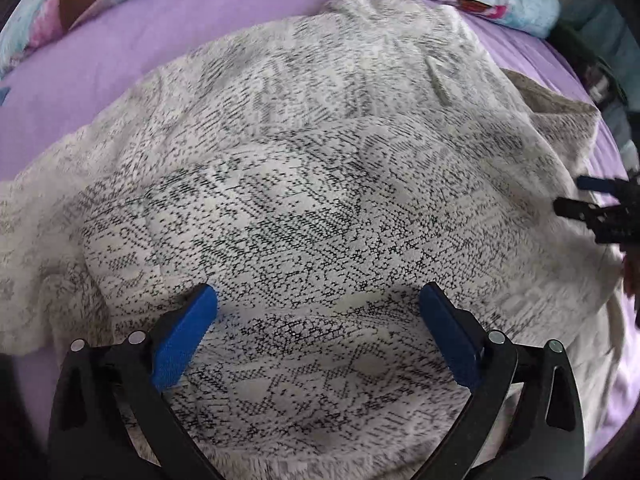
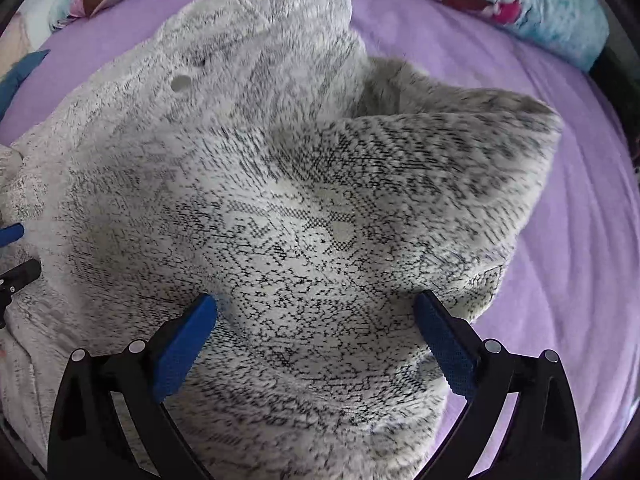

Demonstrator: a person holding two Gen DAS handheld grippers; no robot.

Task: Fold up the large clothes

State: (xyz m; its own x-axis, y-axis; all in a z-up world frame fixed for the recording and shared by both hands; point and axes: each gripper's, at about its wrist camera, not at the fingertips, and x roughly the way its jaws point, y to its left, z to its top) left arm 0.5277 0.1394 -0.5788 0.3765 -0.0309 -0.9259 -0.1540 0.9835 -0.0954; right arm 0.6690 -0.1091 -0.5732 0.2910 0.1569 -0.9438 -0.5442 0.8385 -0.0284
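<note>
I counted one large garment, a fuzzy white knit speckled with black (image 1: 304, 184), lying in a single rumpled heap. Under it there was one lilac bed sheet (image 1: 120, 60). Along the far edge I counted one plush blanket in pink and turquoise (image 2: 540, 4). Of my own claws there were two: the left black two-finger gripper (image 1: 318, 304) and the right black two-finger gripper (image 2: 316, 312). Each carried two blue rubber pads (image 1: 184, 344), four in all. One small round hole (image 2: 181, 84) showed in the knit.
</note>
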